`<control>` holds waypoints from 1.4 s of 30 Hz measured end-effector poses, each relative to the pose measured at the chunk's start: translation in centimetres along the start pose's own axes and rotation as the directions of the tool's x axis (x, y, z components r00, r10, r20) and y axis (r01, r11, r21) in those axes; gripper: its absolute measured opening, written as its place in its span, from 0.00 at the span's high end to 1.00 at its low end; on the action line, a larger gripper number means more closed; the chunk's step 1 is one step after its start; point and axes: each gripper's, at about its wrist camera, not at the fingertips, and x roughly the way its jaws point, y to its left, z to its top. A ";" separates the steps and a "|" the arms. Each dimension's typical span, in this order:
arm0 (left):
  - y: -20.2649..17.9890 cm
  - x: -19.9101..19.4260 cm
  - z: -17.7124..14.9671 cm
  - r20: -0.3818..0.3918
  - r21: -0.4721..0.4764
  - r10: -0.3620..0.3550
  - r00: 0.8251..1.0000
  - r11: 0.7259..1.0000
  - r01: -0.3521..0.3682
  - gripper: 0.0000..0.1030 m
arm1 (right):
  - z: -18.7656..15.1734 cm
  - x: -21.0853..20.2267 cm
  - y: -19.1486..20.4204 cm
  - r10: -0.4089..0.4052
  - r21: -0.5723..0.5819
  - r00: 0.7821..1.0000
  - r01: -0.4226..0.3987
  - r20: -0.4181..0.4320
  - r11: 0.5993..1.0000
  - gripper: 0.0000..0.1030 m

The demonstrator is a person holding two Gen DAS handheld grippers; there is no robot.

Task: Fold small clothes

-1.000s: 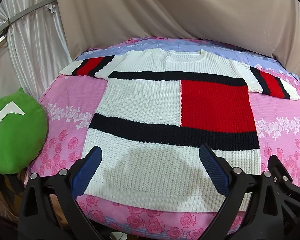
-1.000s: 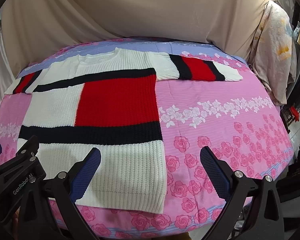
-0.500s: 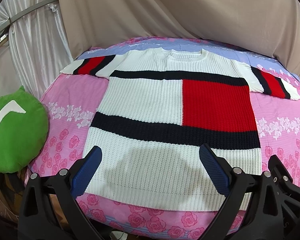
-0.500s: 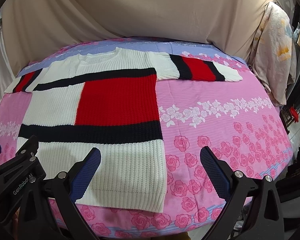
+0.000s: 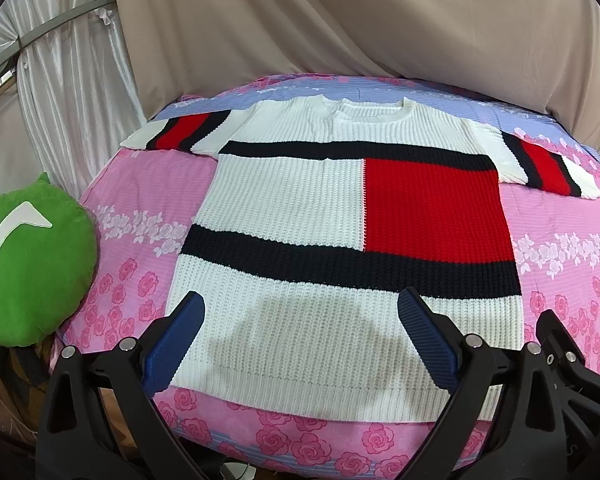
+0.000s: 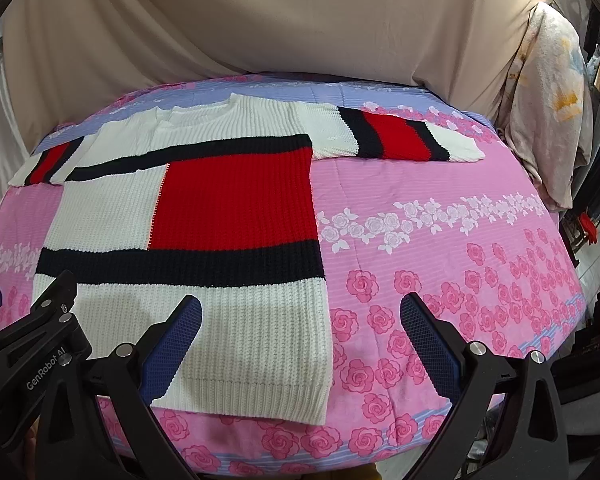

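Note:
A white knit sweater [image 5: 284, 204] with black bands and a red block lies flat and spread out on the pink floral bedsheet [image 5: 140, 184], both sleeves out to the sides. It also shows in the right wrist view [image 6: 236, 204]. My left gripper [image 5: 302, 312] is open and empty, hovering above the sweater's hem. My right gripper [image 6: 300, 316] is open and empty, above the sweater's lower right corner. The left gripper's black body [image 6: 40, 340] shows at the lower left of the right wrist view.
A green round cushion [image 5: 28, 264] lies off the bed's left side. Beige cloth [image 5: 340, 20] hangs behind the bed. A floral fabric bundle [image 6: 548, 112] hangs at the right. The sheet's right part [image 6: 460, 248] is bare.
Both views have shifted very slightly; the sweater lies as before and both grippers stay open.

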 end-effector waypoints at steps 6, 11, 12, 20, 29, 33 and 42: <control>0.0 0.1 -0.1 -0.003 -0.002 0.002 1.000 1.000 -0.002 0.08 | 0.0 0.0 0.0 0.000 0.000 1.000 0.000 -0.001 1.000 0.05; 0.1 0.1 -0.1 -0.002 -0.002 0.003 1.000 1.000 -0.003 0.08 | 0.0 0.0 0.1 -0.001 -0.001 1.000 0.001 0.000 1.000 0.05; 0.1 0.1 -0.1 -0.002 -0.002 0.004 1.000 1.000 -0.004 0.08 | 0.0 0.0 0.1 -0.001 -0.001 1.000 0.001 0.000 1.000 0.05; 0.1 0.1 -0.1 -0.002 -0.002 0.004 1.000 1.000 -0.004 0.08 | 0.0 0.0 0.1 -0.001 -0.001 1.000 0.001 0.000 1.000 0.05; 0.2 0.1 0.0 -0.003 -0.002 0.004 1.000 1.000 -0.004 0.09 | 0.1 0.1 0.1 0.001 -0.001 1.000 -0.001 -0.002 1.000 0.05; 0.2 0.2 -0.1 -0.002 -0.002 0.005 1.000 1.000 -0.005 0.09 | 0.1 0.1 0.1 0.002 0.000 1.000 -0.002 -0.003 1.000 0.05; 0.4 0.3 0.0 -0.004 -0.002 0.007 1.000 1.000 -0.007 0.09 | 0.0 0.2 0.1 0.003 0.000 1.000 -0.003 -0.006 1.000 0.05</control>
